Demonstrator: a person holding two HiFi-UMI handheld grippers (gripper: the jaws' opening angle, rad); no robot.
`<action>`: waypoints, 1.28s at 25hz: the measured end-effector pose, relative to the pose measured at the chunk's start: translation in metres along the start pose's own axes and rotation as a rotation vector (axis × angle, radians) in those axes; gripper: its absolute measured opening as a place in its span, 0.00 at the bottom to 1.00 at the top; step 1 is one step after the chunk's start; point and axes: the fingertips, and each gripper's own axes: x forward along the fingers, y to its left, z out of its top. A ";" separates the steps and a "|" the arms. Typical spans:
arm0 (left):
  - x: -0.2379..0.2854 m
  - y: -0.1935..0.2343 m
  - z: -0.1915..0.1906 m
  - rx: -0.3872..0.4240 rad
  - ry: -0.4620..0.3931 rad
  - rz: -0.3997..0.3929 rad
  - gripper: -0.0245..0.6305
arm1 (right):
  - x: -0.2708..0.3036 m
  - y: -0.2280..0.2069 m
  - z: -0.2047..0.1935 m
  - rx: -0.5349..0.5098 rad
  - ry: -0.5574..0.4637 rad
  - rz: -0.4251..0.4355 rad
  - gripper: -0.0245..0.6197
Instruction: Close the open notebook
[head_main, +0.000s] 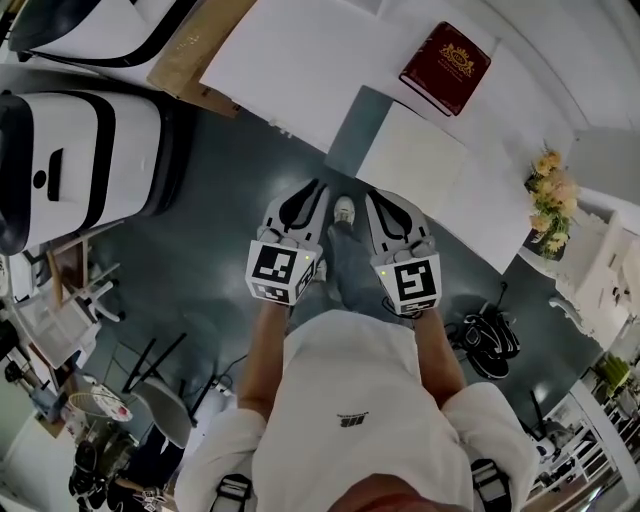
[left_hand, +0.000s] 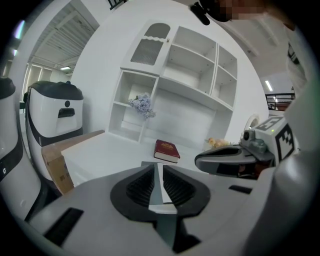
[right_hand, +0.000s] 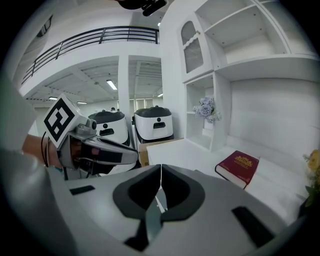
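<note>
The open notebook (head_main: 405, 152) lies at the near edge of the white table (head_main: 290, 60), its grey-blue side on the left and a cream page on the right. A closed dark red book (head_main: 446, 66) lies farther back on the table. I hold both grippers side by side close to my body, over the floor and short of the table. My left gripper (head_main: 312, 190) is shut and empty, as is my right gripper (head_main: 378, 197). In the left gripper view the red book (left_hand: 166, 150) shows beyond the shut jaws. The right gripper view has the red book (right_hand: 239, 167) at the right.
Two white and black machines (head_main: 80, 165) stand to the left, with a cardboard box (head_main: 195, 50) beside the table. Yellow flowers (head_main: 550, 200) sit at the table's right end. A white shelf unit (left_hand: 175, 80) rises behind the table. A black bag (head_main: 485, 335) lies on the floor.
</note>
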 end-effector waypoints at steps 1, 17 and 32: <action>0.003 0.002 -0.003 -0.006 0.006 0.000 0.04 | 0.003 -0.001 -0.003 0.004 0.003 0.002 0.03; 0.051 0.032 -0.052 -0.080 0.077 0.009 0.04 | 0.046 -0.008 -0.044 0.042 0.059 0.041 0.03; 0.089 0.051 -0.099 -0.135 0.133 0.004 0.04 | 0.073 -0.009 -0.077 0.081 0.085 0.056 0.03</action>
